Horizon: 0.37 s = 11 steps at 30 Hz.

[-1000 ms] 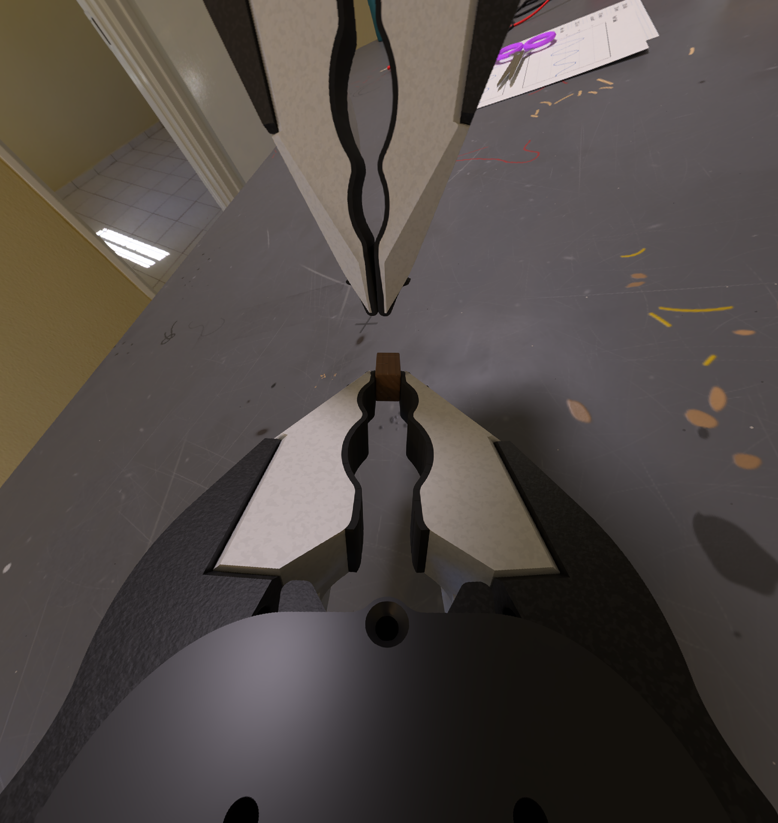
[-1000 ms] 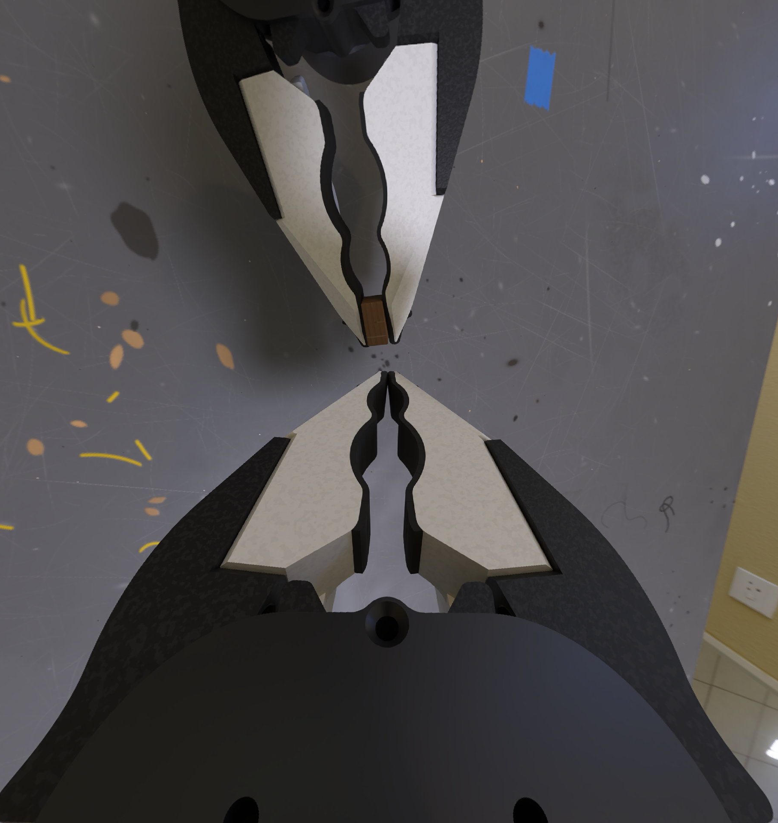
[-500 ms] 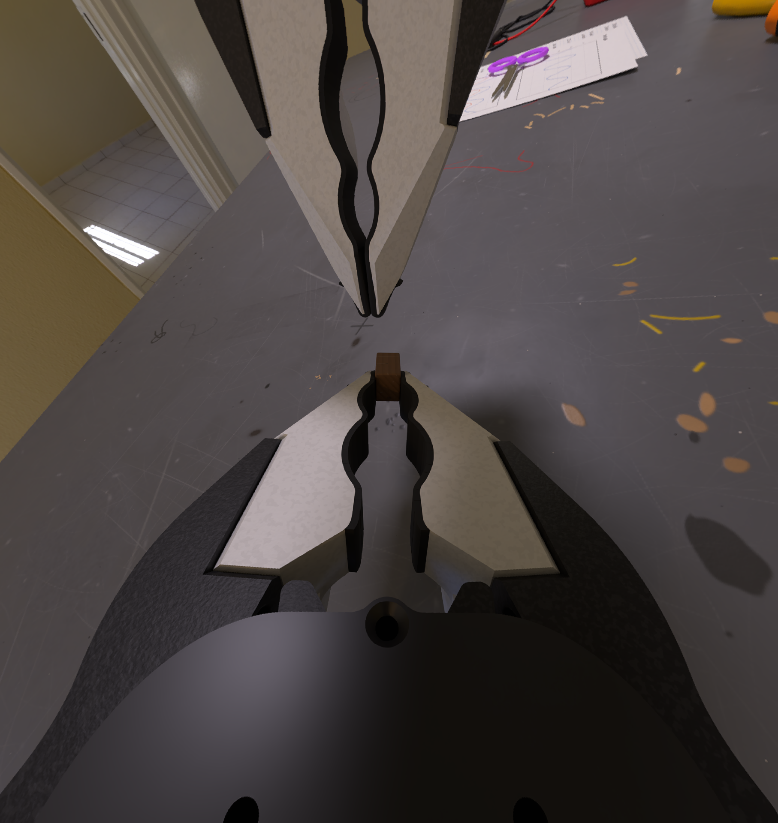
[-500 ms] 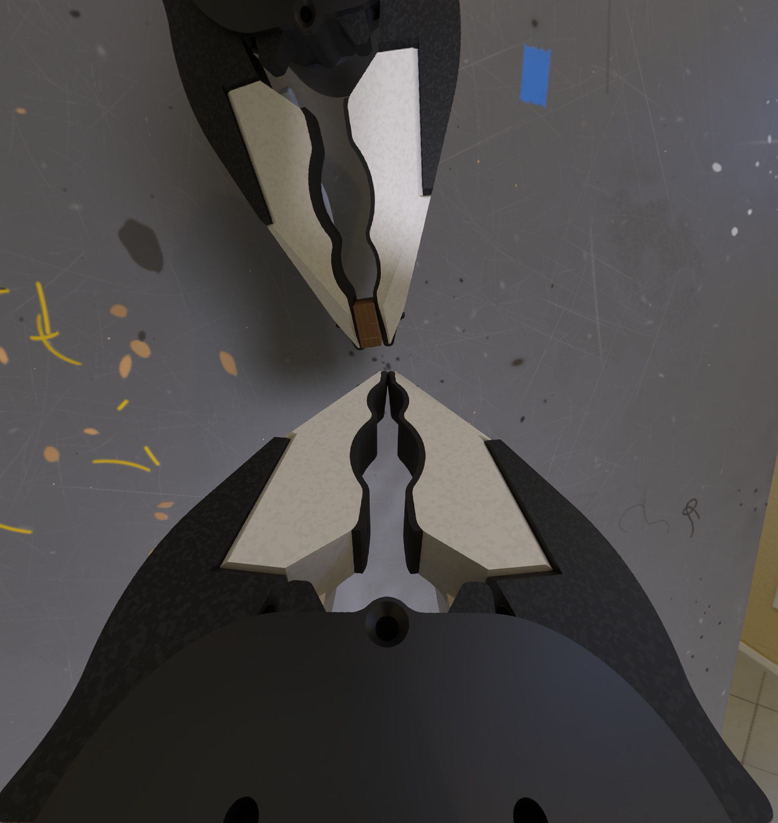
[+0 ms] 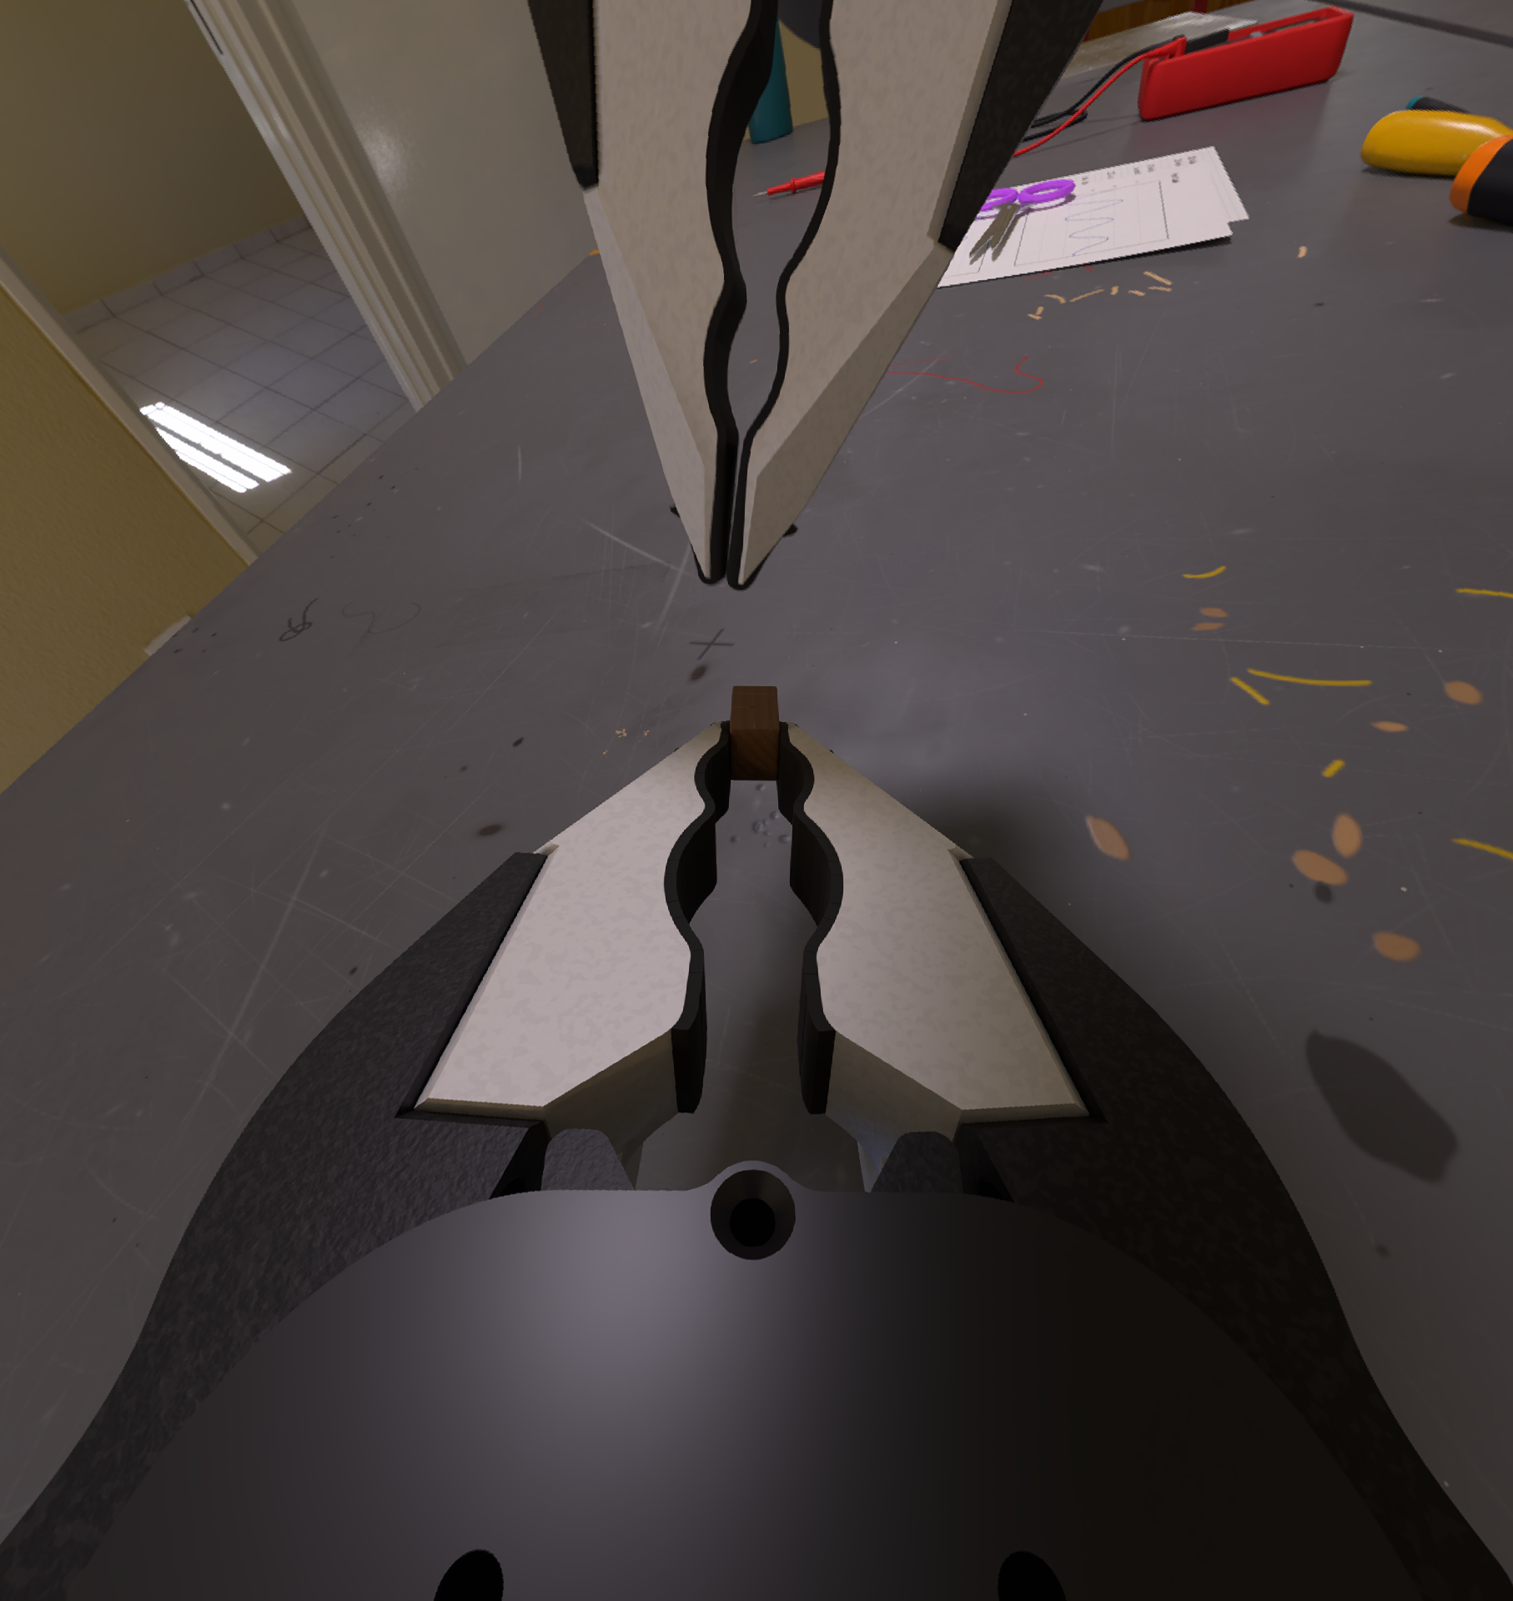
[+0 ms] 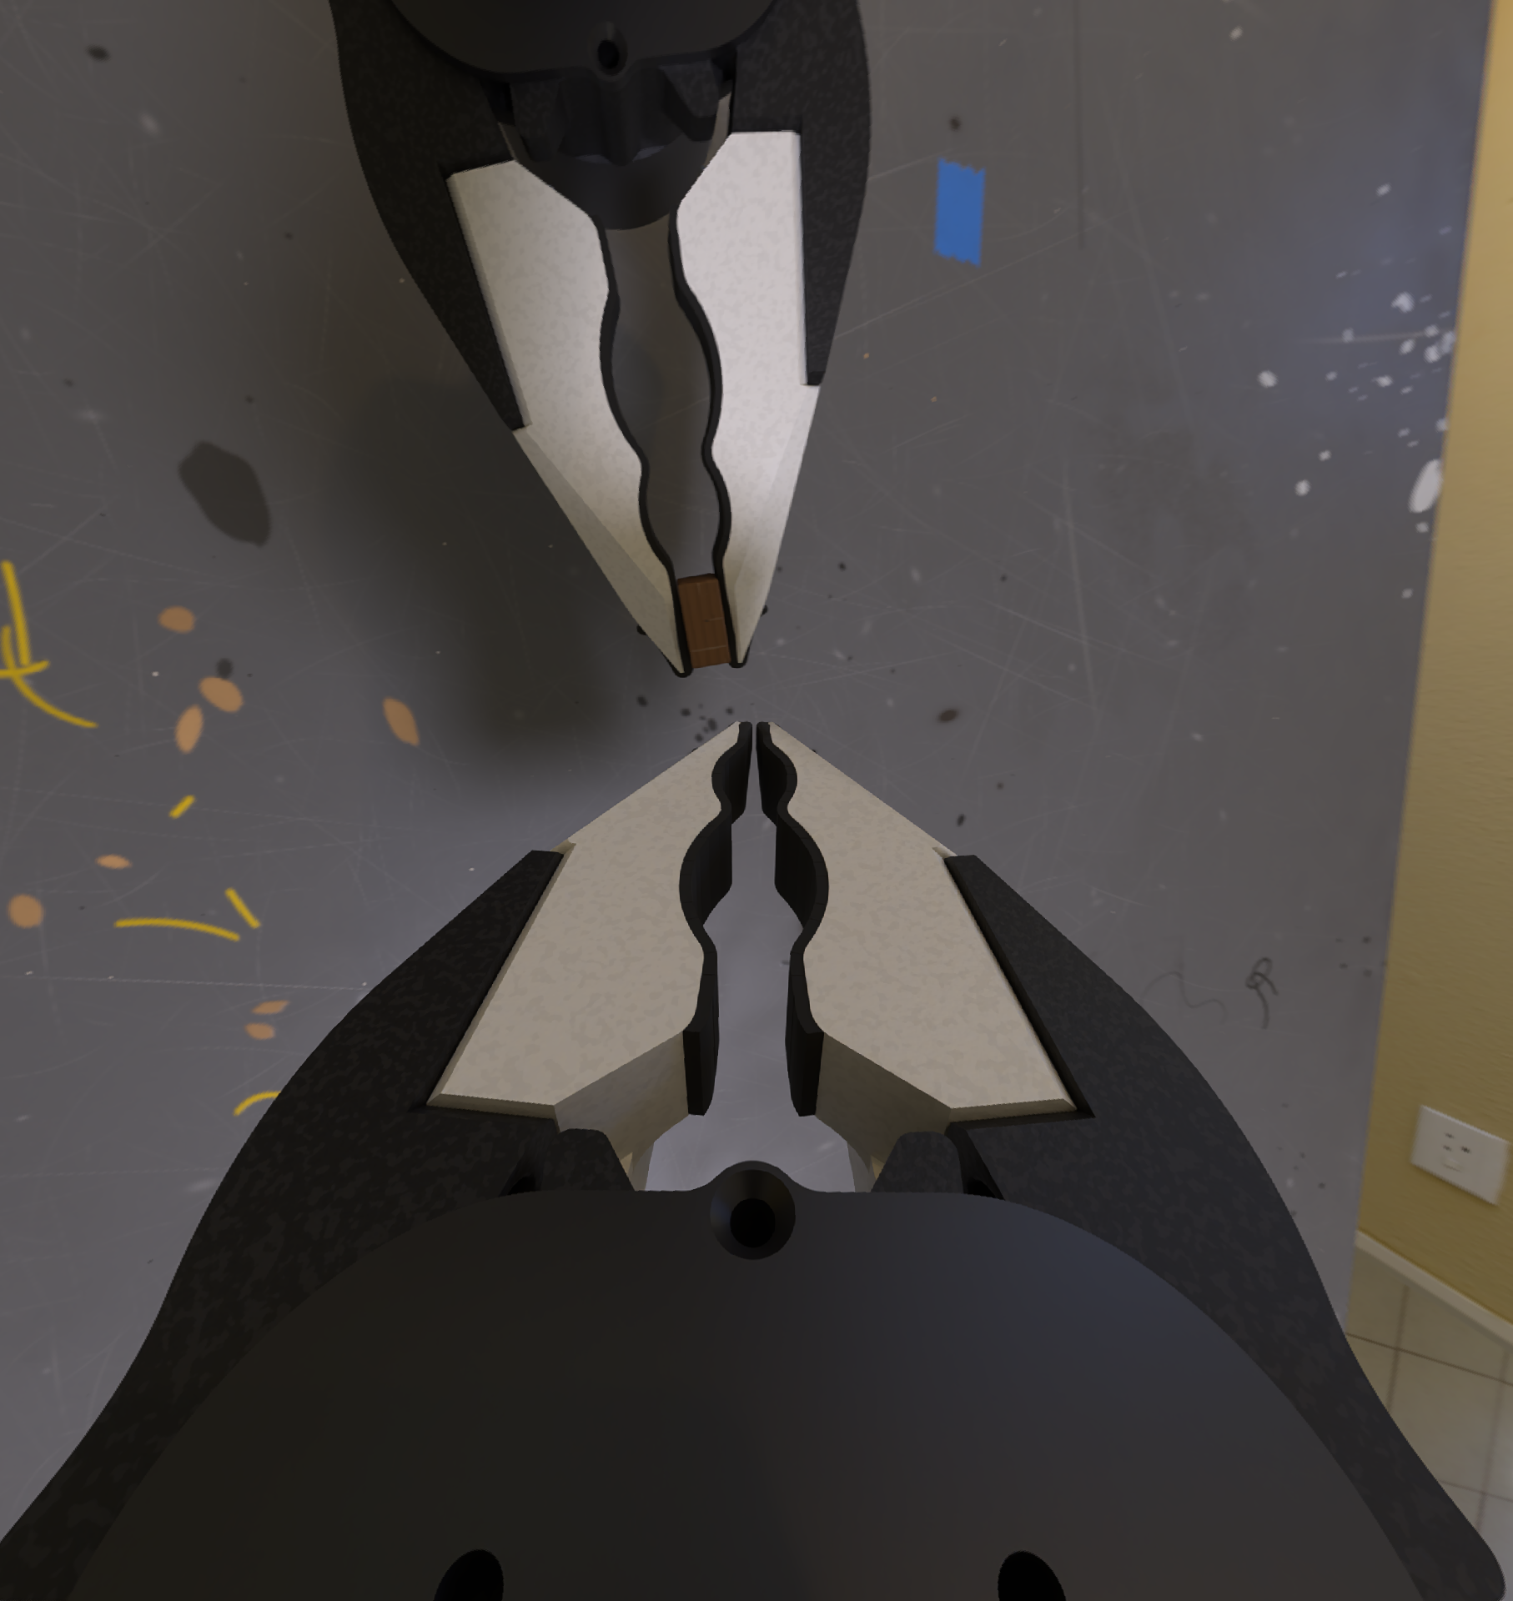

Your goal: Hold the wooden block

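Wooden block point(image 5: 754, 732) sits clamped between the fingertips of the left gripper point(image 5: 754, 736), its far end poking out past the tips, held up off the grey table point(image 5: 1082, 520). Facing it tip to tip, with a small gap between, hangs the right gripper point(image 6: 753, 728) — its fingers pressed together on nothing. From the right wrist view the block point(image 6: 704, 625) shows as a brown sliver at the end of the other gripper's point(image 6: 705, 658) pads.

Below the tips the tabletop is bare apart from scratches, a small pen cross point(image 5: 711, 644) and pen scribbles point(image 5: 302, 617) near the left edge, where the table ends at a yellow wall point(image 5: 34, 520) and a doorway. Farther off lie a printed sheet point(image 5: 1108, 217) with purple-handled scissors point(image 5: 1022, 204) on it, a red meter point(image 5: 1238, 65) with its leads, and yellow and orange tool handles point(image 5: 1464, 156) — all well apart from the grippers. A blue tape strip point(image 6: 959, 210) sticks to the table.
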### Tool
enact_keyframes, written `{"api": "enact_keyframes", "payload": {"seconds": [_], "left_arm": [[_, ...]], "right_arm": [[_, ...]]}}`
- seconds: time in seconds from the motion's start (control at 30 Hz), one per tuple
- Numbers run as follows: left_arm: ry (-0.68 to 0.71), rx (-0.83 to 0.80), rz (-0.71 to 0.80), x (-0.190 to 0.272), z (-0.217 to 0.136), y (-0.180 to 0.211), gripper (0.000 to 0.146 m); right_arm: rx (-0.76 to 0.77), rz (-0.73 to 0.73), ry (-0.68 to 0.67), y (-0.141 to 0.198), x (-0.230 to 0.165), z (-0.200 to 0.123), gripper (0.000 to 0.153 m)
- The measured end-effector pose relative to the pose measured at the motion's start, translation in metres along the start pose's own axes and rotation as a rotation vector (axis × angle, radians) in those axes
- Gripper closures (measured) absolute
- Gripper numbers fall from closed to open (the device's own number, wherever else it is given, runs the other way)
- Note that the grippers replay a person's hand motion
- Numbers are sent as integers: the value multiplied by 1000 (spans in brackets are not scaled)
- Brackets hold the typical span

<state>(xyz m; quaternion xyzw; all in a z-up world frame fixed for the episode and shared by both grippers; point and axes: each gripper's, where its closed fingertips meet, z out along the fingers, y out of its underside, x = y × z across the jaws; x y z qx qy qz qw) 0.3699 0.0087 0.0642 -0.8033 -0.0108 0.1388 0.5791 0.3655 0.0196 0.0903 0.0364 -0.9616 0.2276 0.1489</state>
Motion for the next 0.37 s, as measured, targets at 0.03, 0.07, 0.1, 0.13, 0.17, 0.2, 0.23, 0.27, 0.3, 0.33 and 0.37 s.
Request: {"api": "enact_keyframes", "payload": {"seconds": [0.03, 0.07, 0.1, 0.13, 0.17, 0.2, 0.23, 0.27, 0.3, 0.33, 0.37], "left_arm": [[-2, 0, -4, -1, 0, 0, 137], [-5, 2, -10, -1, -1, 0, 137], [-6, 8, -21, -2, -1, -1, 137], [-5, 17, -38, -3, -2, -2, 137], [-3, 31, -60, -4, -3, -3, 137], [0, 50, -86, -6, -5, -5, 137], [6, 74, -117, -7, -7, -8, 137], [14, 99, -148, -9, -9, -10, 137], [23, 123, -180, -10, -11, -12, 137], [31, 146, -209, -12, -13, -14, 137], [36, 162, -231, -13, -14, -15, 137]], "right_arm": [[7, -5, 19, -1, 2, -2, 151], [23, -9, 39, -2, 4, -5, 148], [46, -16, 55, -4, 6, -7, 144], [73, -30, 66, -6, 6, -9, 140], [98, -51, 78, -8, 5, -11, 137], [120, -81, 99, -9, 4, -11, 133], [134, -122, 132, -9, 4, -11, 129], [139, -177, 178, -8, 4, -10, 126], [136, -242, 251, -8, 6, -10, 125], [129, -320, 336, -7, 9, -11, 124], [121, -395, 418, -8, 10, -12, 124]]}}
